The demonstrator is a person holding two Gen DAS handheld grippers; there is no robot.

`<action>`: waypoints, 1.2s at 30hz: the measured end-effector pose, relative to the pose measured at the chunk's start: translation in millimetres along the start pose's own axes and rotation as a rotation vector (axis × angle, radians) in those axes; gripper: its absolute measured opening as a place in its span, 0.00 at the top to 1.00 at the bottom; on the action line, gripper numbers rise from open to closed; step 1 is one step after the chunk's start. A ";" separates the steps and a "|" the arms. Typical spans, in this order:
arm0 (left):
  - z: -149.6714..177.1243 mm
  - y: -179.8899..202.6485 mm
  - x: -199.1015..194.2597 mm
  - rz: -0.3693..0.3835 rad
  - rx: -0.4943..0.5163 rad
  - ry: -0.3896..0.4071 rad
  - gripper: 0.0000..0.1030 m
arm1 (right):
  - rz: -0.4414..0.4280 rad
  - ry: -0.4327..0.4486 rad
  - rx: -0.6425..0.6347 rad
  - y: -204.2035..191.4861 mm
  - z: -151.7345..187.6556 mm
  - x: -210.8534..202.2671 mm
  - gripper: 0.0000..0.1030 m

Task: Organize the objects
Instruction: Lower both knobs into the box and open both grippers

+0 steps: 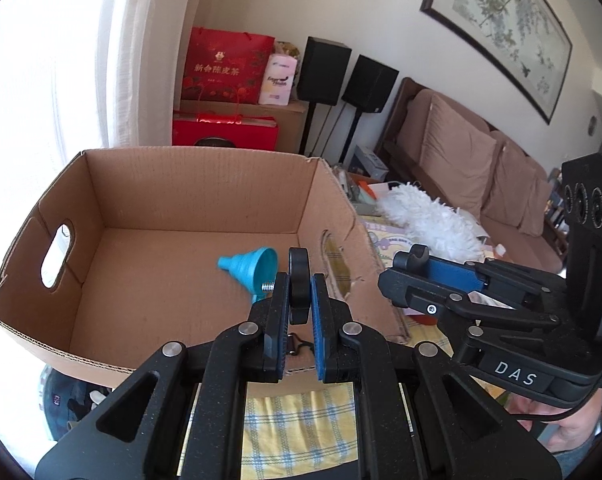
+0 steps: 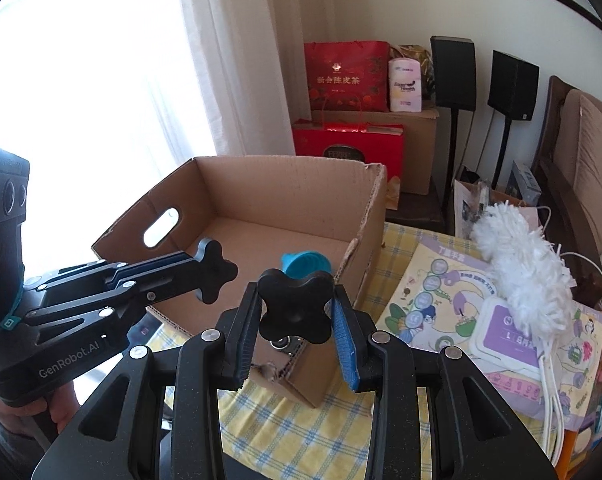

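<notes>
Knobs are the things in hand: each gripper pinches a black four-lobed clamping knob. The left gripper (image 1: 300,304) has its jaws pressed onto the flat faces of its knob (image 1: 299,280), held edge-on above the near right part of the cardboard box (image 1: 205,184), with a threaded metal stud (image 1: 268,286) poking out to the left. The right gripper (image 2: 297,312) holds its own knob (image 2: 296,307) face-on by two opposite lobes, just over the box's near right corner.

Judging by looks, both knobs are hard moulded plastic, light and stiff, with nothing fragile about them. The smooth lobes could twist between the pads, so the flat faces look like the surer hold. The stud makes one side heavier and may catch on the box wall.

A blue collapsible funnel (image 1: 250,266) already lies on its side on the box floor, near the right wall. It looks like soft silicone, so it should be squashy and light.

Readable writing: "DAS" on the right gripper's body in the left view, "GenRobot.AI" on the left gripper's body in the right view, and "新会陈皮茶" on the far red gift bag (image 2: 345,76). A white fluffy duster (image 2: 521,276) lies to the right on the table.
</notes>
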State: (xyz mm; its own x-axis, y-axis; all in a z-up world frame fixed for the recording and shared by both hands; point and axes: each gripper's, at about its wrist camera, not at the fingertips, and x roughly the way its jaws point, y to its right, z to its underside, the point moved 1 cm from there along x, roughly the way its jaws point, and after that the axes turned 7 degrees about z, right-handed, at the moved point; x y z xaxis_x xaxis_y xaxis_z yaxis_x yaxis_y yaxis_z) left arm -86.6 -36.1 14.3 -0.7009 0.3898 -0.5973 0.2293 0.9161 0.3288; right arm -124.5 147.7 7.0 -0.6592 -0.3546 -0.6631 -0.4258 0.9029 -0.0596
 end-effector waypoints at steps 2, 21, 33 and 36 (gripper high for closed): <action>0.6 -4.6 2.6 -0.005 -0.005 -0.009 0.91 | -0.005 -0.008 0.000 -1.1 -0.7 5.0 0.66; 13.4 -19.8 39.4 0.031 -0.055 -0.105 0.91 | -0.005 -0.030 -0.086 -16.3 7.6 22.9 0.62; 9.8 -19.1 35.1 0.074 -0.094 -0.097 0.67 | 0.029 0.036 -0.019 6.7 4.8 -13.7 0.48; 7.7 -19.3 28.1 0.089 -0.112 -0.073 0.44 | 0.052 0.044 -0.004 15.6 7.0 -21.6 0.43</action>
State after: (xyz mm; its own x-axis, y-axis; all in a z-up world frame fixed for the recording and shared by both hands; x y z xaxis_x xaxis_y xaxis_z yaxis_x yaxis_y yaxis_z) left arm -105.6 -42.1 -14.4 -0.6290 0.4783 -0.6128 0.2082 0.8632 0.4600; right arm -112.6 171.2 15.3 -0.7070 -0.3181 -0.6316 -0.3932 0.9192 -0.0228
